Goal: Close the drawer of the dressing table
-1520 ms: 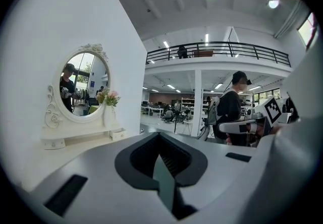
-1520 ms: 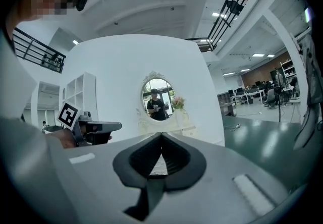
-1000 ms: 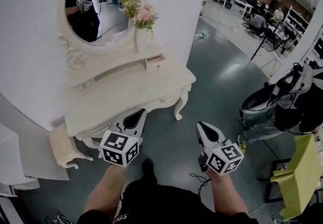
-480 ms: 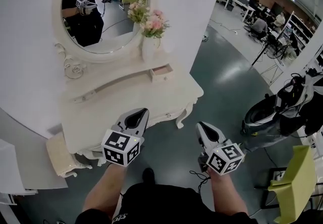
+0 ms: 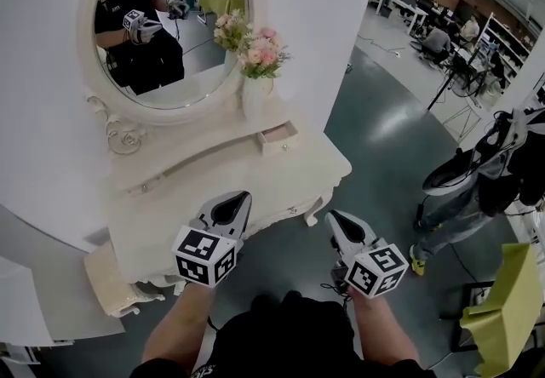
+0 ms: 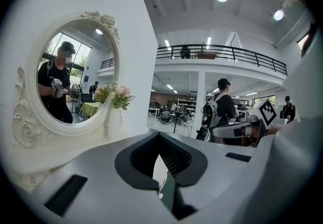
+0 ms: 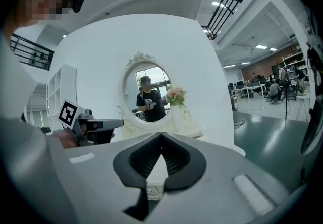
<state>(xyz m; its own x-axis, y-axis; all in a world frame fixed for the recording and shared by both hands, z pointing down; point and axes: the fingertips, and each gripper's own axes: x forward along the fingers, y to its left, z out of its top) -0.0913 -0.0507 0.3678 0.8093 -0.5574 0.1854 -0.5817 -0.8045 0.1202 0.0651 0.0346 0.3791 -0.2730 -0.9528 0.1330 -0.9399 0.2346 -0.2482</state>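
The white dressing table (image 5: 189, 191) stands against the wall under an oval mirror (image 5: 162, 27). A small drawer (image 5: 279, 137) in its upper shelf, right of the vase, is pulled out a little. My left gripper (image 5: 241, 197) is shut and empty, its tip over the table's front edge, short of the drawer. In the left gripper view its jaws (image 6: 159, 134) meet at the tip. My right gripper (image 5: 332, 216) is shut and empty, over the floor off the table's right front corner; the right gripper view shows its jaws (image 7: 161, 135) closed.
A vase of pink flowers (image 5: 255, 65) stands on the shelf just left of the drawer. A white stool (image 5: 106, 283) is tucked at the table's left. A parked scooter (image 5: 477, 176) and a yellow chair (image 5: 507, 317) stand at the right.
Both grippers have come closer to the dressing table. The left one now reaches over the table's front edge; the table and drawer look larger and nearer.
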